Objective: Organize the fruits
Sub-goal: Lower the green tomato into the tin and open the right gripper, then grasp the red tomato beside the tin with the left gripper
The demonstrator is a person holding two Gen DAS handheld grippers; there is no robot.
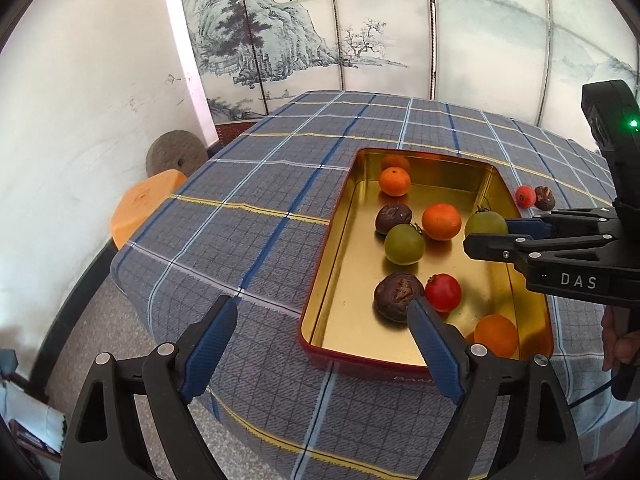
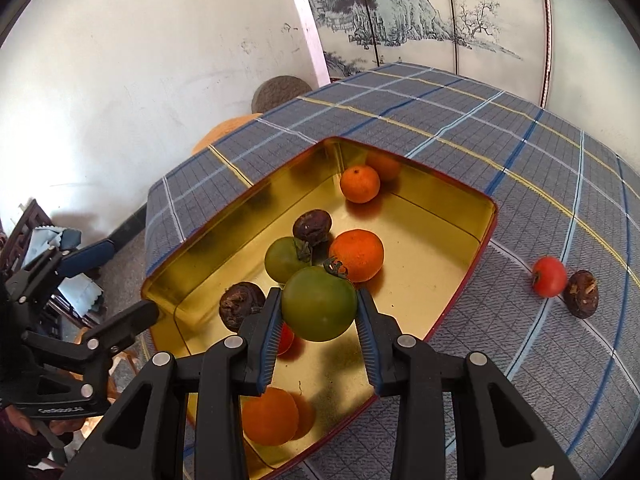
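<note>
- Green tomato pinched between the blue pads of the right gripper, held above the gold tin, over its middle, near an orange and a second green tomato
- Judged as the drop-off step: fruit carried over the tin, not yet set down
- Already lying in the tin: two dark wrinkled fruits, a red tomato, further oranges at the far corner and the near end
- Next move calls for lowering into a free patch of the tin floor, then spreading the fingers gently so the round fruit does not roll into its neighbours
- Left out on the checked tablecloth: a red tomato touching a dark fruit, well apart from the tin, probably next to collect
- Left gripper spread wide, holding nothing, by the tin's near left corner
</note>
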